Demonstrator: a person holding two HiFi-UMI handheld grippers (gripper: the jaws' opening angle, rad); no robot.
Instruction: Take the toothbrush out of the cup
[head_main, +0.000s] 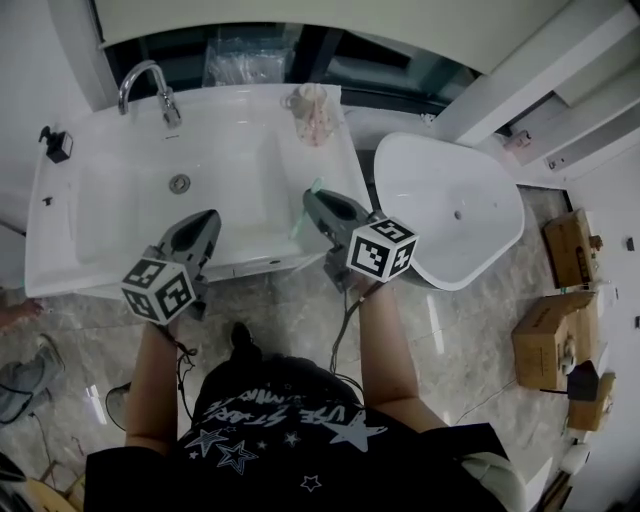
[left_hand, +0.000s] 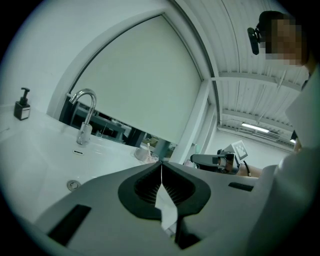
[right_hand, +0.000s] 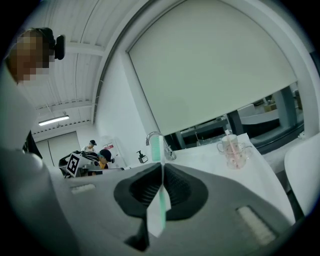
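1. Right hand-held gripper (right_hand: 161, 162): jaws pinched together on the green toothbrush (right_hand: 156, 148). The bristle head stands up above the jaw tips and the handle runs down between the pads.
2. Left hand-held gripper (left_hand: 161, 163): jaws closed tip to tip, with nothing between them. It hangs over the near edge of the sink (head_main: 100, 215), to the left of the right one.
3. Cup (head_main: 313, 112): clear, standing at the far right corner of the white surface, well apart from both grippers. Something pink stands in it; I take it for a second brush, but cannot be sure.
4. Step in hand, my reading: the extraction is done. The green brush is clear of the cup and held over the near right part of the sink.
5. Next move, my reading: keep the pinch firm, since the grip is on a thin handle and could pivot. Then bring the brush to a resting place on the surface and only release once it lies flat.
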